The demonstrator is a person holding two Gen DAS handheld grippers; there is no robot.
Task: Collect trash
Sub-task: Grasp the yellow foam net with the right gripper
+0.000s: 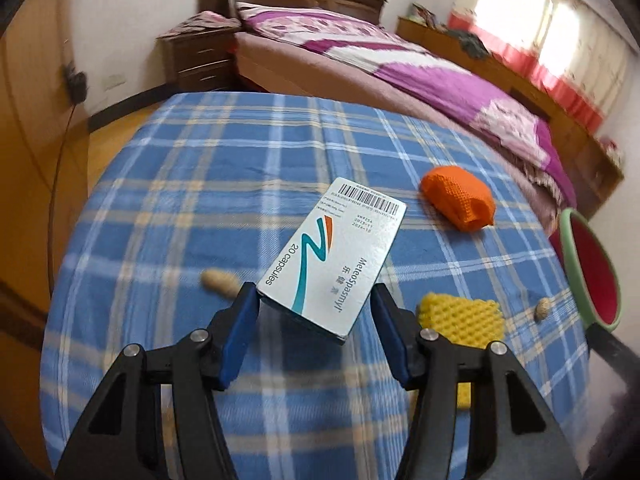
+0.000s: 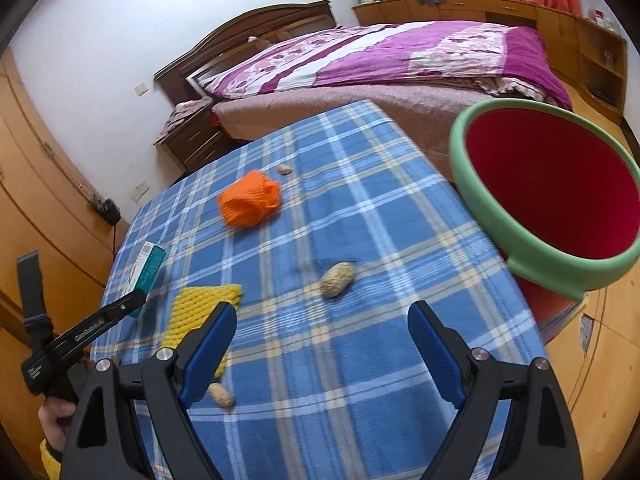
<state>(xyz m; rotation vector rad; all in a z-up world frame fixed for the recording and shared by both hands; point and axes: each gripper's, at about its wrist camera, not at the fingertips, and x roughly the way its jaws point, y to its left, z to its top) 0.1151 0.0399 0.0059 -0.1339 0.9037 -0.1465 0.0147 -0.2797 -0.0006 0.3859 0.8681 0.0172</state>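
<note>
Left wrist view: the left hand-held gripper (image 1: 314,300) is clamped on the near end of a white medicine box (image 1: 332,256), its blue pads pressing the two long sides. The box juts forward and upward from the fingers, tilted, above the blue checked surface (image 1: 200,168). Just beyond the left finger a peanut (image 1: 219,282) lies on the cloth. Beside and partly under the right finger is a yellow foam net (image 1: 460,318). Ahead and to the right of the box sits an orange foam net (image 1: 458,198), apart from it. Farther right another peanut (image 1: 543,309) lies near the edge, and past it the green-rimmed bin (image 1: 576,276) with a red inside shows at the frame's side.

Right wrist view: the right hand-held gripper (image 2: 322,334) has its fingers spread wide, holding nothing, above the surface (image 2: 380,220). A peanut (image 2: 337,279) lies just ahead between the fingers. The yellow net (image 2: 204,308) is at the left finger, and a second peanut (image 2: 221,395) lies close under that finger. The orange net (image 2: 249,199) is farther ahead to the left, with a small peanut (image 2: 284,169) beyond it. The bin (image 2: 480,184) stands ahead to the right, off the surface's edge. At far left the box (image 2: 146,270) is held by the left hand-held gripper.
</note>
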